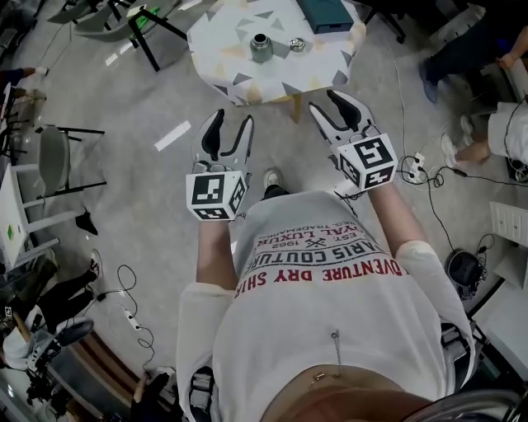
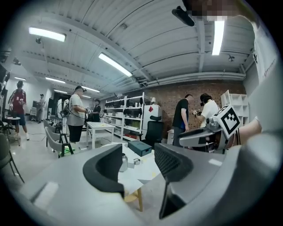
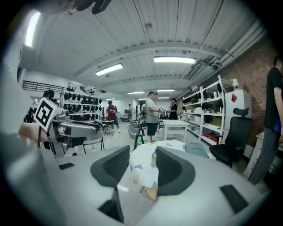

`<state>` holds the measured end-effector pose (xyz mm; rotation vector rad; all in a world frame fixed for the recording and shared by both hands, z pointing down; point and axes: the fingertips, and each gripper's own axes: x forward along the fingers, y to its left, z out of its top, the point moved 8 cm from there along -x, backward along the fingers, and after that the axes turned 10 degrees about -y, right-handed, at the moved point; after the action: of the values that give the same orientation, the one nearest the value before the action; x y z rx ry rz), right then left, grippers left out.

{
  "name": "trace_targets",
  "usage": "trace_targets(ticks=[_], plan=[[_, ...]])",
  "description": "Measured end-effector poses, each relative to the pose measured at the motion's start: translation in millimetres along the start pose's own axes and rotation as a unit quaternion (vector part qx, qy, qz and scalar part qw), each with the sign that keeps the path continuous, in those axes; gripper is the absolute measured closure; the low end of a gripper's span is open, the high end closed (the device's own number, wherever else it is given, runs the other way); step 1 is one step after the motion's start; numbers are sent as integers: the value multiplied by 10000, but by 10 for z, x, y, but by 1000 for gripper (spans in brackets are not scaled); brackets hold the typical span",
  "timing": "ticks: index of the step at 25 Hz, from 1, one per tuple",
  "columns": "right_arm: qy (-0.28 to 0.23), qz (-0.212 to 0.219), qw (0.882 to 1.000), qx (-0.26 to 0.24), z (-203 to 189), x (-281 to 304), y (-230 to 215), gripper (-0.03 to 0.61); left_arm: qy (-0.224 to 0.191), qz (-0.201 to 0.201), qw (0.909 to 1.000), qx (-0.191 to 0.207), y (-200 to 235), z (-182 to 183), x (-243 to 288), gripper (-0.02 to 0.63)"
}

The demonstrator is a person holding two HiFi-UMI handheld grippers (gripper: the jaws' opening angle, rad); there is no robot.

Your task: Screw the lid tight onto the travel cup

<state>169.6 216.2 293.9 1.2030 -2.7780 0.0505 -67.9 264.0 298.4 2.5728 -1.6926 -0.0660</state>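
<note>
The steel travel cup [image 1: 261, 47] stands open-topped on a small table with a triangle-patterned top [image 1: 223, 49], its lid [image 1: 297, 44] lying separately just to its right. Both grippers hover over the floor, short of the table's near edge. My left gripper [image 1: 232, 120] is open and empty, and my right gripper [image 1: 330, 102] is open and empty too. In the left gripper view the cup [image 2: 124, 163] and lid [image 2: 136, 161] show far off between the open jaws [image 2: 139, 162]. The right gripper view has the cup [image 3: 154, 159] beyond its spread jaws [image 3: 142, 167].
A teal box [image 1: 324, 14] lies at the table's far side. A folding chair [image 1: 54, 161] stands left, a power strip and cables [image 1: 417, 169] lie on the floor right. Several people, a white table [image 2: 101, 126] and shelving [image 2: 128, 112] stand further off.
</note>
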Motion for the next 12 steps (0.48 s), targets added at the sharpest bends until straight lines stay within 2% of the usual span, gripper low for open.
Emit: trace_targets(ticks=[5, 12], plan=[[177, -242, 9995, 56, 36, 624, -129, 422, 110, -309, 9995, -4, 542, 9, 446, 391], [694, -369, 9968, 151, -219, 1141, -451, 422, 424, -598, 9973, -77, 867, -348, 1018, 380]])
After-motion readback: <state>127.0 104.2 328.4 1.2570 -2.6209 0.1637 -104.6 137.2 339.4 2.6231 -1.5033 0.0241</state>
